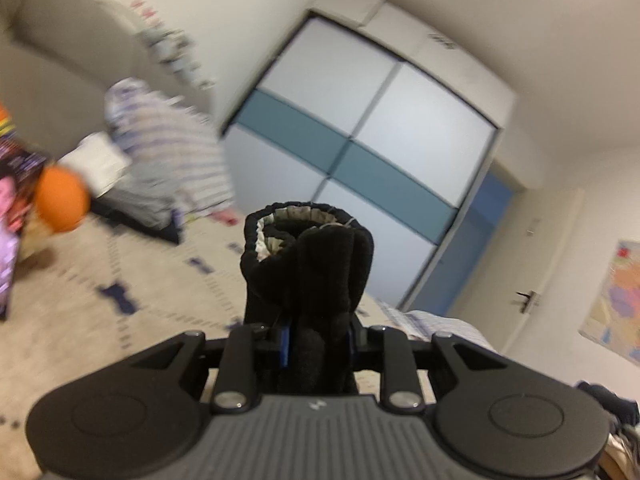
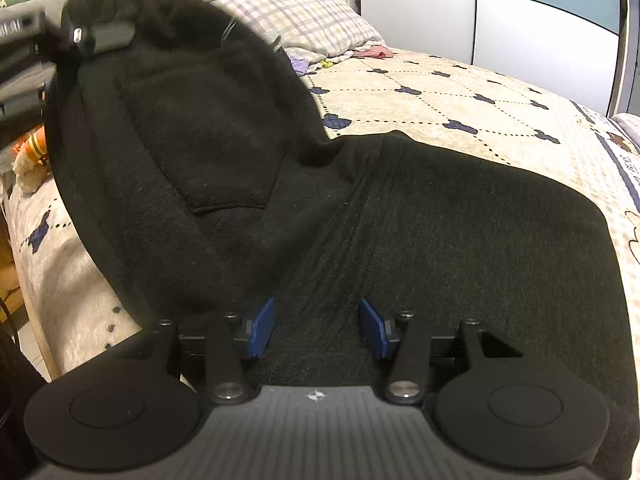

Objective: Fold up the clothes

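A black fleece garment (image 2: 420, 216) lies spread on the bed, with one side lifted up at the left. My left gripper (image 1: 318, 340) is shut on a bunched part of the black garment (image 1: 308, 268), held raised above the bed; a ribbed light lining shows at its edge. The left gripper also shows in the right wrist view (image 2: 24, 52) at the upper left, holding the lifted part. My right gripper (image 2: 316, 328) is open, low over the garment, its blue pads (image 2: 262, 330) apart with fabric beneath them.
The bed has a cream quilt with dark blue patches (image 2: 460, 92). A plaid pillow (image 2: 304, 20) and small clothes lie at the head. A wardrobe with white and teal panels (image 1: 360, 144) stands beyond. An orange ball (image 1: 62, 200) and a striped bundle (image 1: 168, 160) sit at the left.
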Demonstrator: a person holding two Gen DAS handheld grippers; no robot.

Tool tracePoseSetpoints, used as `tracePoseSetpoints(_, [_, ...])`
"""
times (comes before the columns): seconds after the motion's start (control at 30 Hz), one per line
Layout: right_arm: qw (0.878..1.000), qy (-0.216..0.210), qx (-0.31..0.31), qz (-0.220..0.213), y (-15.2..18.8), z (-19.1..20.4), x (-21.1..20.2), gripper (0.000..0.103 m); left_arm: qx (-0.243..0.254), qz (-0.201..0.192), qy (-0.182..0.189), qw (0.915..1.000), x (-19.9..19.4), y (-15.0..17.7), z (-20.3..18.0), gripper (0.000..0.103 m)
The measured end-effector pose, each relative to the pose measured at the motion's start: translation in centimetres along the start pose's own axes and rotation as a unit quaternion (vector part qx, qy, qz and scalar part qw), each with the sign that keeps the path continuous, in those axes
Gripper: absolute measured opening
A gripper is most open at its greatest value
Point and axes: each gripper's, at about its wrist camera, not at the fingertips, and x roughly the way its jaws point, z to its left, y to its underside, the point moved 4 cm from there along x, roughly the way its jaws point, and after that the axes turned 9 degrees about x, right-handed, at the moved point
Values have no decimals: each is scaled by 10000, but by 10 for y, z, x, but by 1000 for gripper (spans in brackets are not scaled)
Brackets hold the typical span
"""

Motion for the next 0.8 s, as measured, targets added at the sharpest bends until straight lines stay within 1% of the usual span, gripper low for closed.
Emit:
tracePoseSetpoints(0.13, [9988,-195,430,-84,-9,-13,-11,51,316,-129,381,9987,5,-4,-31,25])
tracePoseSetpoints(0.27, [9951,-392,888,-185,-19,-28,-23,51,518,-157,622,9966,9,-3,-54,25])
tracePoseSetpoints(0.33, [9895,-511,1310,-336,-25,-43,-32,51,561,-150,692,9959,10,-2,-62,25])
tracePoseSetpoints(0.4, [9818,-660,1731,-423,-29,-58,-38,51,478,-142,719,9962,12,-2,-65,25])
tracePoseSetpoints(0.47, [9751,-818,2014,-452,-35,-67,-40,50,384,-144,631,9972,14,-4,-64,25])
tracePoseSetpoints(0.57, [9688,-992,2227,-447,-47,-71,-36,43,151,-135,242,9995,12,-8,-47,25])
tracePoseSetpoints(0.6, [9689,-1023,2212,-431,-53,-69,-32,37,21,-109,91,9999,11,-8,-39,25])
tracePoseSetpoints(0.7, [9727,-1063,2015,-435,-69,-59,-22,30,-338,-17,-276,9990,8,-7,-14,25])
tracePoseSetpoints(0.73, [9739,-1097,1944,-418,-74,-55,-19,29,-443,14,-373,9983,7,-6,-5,25])
tracePoseSetpoints(0.8, [9759,-1153,1828,-287,-81,-45,-6,24,-619,68,-545,9966,5,-4,10,25])
